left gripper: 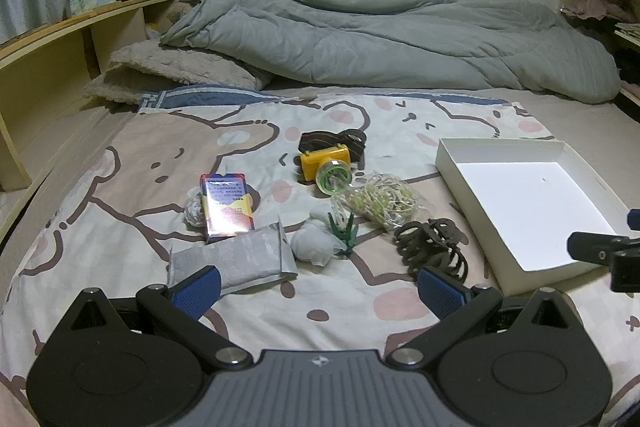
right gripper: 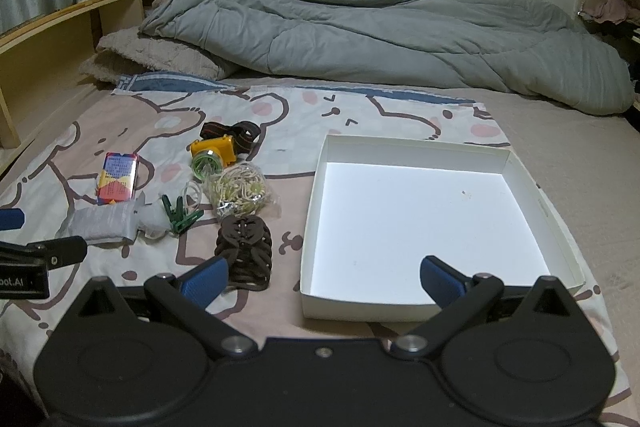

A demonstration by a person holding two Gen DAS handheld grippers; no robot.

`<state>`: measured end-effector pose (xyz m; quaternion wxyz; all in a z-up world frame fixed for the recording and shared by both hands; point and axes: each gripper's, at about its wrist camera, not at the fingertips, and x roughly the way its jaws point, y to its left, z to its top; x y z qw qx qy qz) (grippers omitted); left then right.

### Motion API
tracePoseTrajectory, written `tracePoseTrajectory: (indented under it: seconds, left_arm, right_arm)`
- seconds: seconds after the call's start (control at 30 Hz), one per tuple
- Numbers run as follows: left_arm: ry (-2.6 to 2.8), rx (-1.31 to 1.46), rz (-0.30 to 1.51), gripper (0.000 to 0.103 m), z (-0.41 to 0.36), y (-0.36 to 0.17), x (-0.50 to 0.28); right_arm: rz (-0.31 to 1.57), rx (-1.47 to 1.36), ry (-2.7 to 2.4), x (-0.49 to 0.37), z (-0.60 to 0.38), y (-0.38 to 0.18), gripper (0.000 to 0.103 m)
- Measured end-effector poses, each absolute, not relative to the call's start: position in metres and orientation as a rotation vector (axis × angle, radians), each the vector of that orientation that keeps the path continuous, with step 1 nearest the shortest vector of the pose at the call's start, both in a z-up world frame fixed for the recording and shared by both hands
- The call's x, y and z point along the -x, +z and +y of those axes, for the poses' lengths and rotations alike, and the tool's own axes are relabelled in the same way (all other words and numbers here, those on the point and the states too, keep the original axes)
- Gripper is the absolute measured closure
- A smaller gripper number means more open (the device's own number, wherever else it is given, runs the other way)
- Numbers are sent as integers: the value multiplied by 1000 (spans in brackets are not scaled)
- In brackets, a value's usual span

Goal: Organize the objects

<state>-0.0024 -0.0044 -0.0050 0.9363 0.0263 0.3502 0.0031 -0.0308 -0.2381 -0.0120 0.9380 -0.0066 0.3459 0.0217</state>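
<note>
Clutter lies left of the white box [right gripper: 404, 155], nothing inside it yet; left gripper [left gripper: 318, 285] and right gripper [right gripper: 322, 281] hover wide open, empty; the brown hair claw [right gripper: 244, 251] nearest the box might snag, probably, on the rubber-band bag [right gripper: 240, 193] touching it.

Rumpled grey duvet [right gripper: 380, 31] on bed, wooden shelf [left gripper: 60, 35] alongside.
</note>
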Motion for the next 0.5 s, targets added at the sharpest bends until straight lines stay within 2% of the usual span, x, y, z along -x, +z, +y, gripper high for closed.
tracePoseTrajectory:
  seconds: [0.5]
  left_arm:
    - [140, -13, 649, 0, 43, 9, -21]
  right_arm:
    - [624, 48, 106, 5, -229, 23, 0]
